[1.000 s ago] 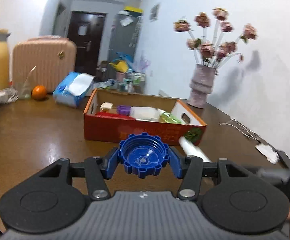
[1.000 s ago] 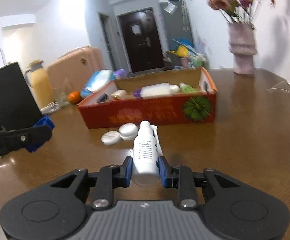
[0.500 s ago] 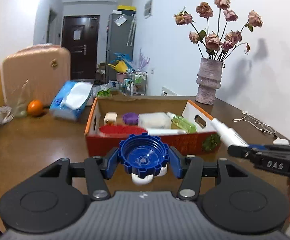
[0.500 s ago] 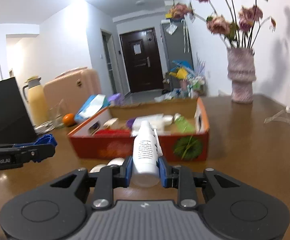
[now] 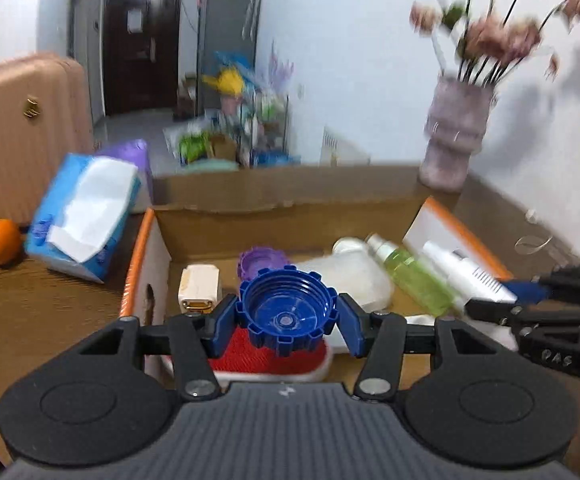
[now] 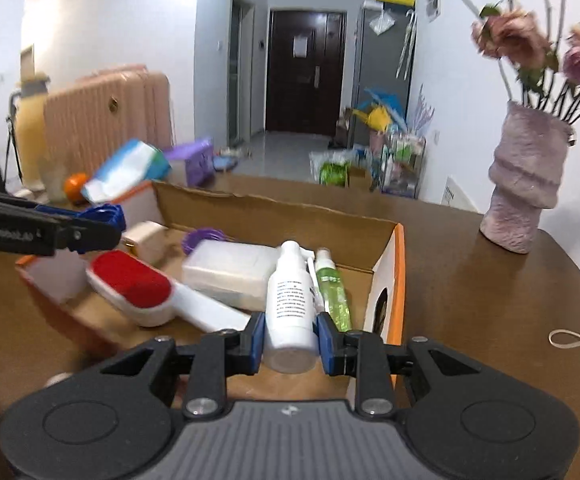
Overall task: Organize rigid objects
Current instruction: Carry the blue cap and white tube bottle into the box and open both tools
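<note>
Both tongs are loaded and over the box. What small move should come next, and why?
Probably lower and open the right tongs: their white spray bottle already hangs over the orange-rimmed cardboard box, above bare floor beside the green bottle.

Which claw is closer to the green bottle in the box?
Right. The right claw, gripping a white bottle, sits just beside the green bottle. The left claw, holding a blue cap, hangs over the red brush at the box's other end.
</note>
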`<state>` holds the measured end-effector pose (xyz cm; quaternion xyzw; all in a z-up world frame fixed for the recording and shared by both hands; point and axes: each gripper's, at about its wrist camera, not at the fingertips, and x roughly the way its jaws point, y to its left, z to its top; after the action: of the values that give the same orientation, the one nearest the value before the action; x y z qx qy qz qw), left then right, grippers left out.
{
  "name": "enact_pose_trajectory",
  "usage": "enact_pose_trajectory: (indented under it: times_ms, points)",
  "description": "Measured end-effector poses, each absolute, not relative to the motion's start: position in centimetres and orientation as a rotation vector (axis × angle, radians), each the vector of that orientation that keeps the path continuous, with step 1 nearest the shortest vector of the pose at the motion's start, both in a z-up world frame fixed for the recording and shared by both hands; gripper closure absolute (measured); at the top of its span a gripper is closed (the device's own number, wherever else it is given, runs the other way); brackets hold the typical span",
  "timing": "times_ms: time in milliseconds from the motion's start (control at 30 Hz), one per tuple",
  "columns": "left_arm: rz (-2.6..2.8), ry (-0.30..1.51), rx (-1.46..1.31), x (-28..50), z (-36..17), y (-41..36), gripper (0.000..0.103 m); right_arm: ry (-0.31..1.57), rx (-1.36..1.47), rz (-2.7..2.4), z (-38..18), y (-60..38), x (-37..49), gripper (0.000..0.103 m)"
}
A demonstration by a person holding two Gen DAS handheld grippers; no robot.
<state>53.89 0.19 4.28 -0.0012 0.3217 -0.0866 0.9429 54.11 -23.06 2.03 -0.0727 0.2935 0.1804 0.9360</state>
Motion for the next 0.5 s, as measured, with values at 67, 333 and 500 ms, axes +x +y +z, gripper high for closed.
enact_pose_trajectory:
  times_ms: [67,333,500]
  points:
    - [-0.184,0.699,0.056,55.7,3.4,-0.4,0.049,0.651,-0.166,0.375,1.4,-22.7,56.3,0.076]
    - [-0.181,0.751,0.038,60.0,1.2,0.0,0.04,0.714,-0.228,0.406,-0.7,-20.9,59.8,0.077]
    - [-0.194,0.714,0.029,59.4,1.5,0.0,0.027,0.671,-0.228,0.398,-0.9,-20.9,59.3,0.073]
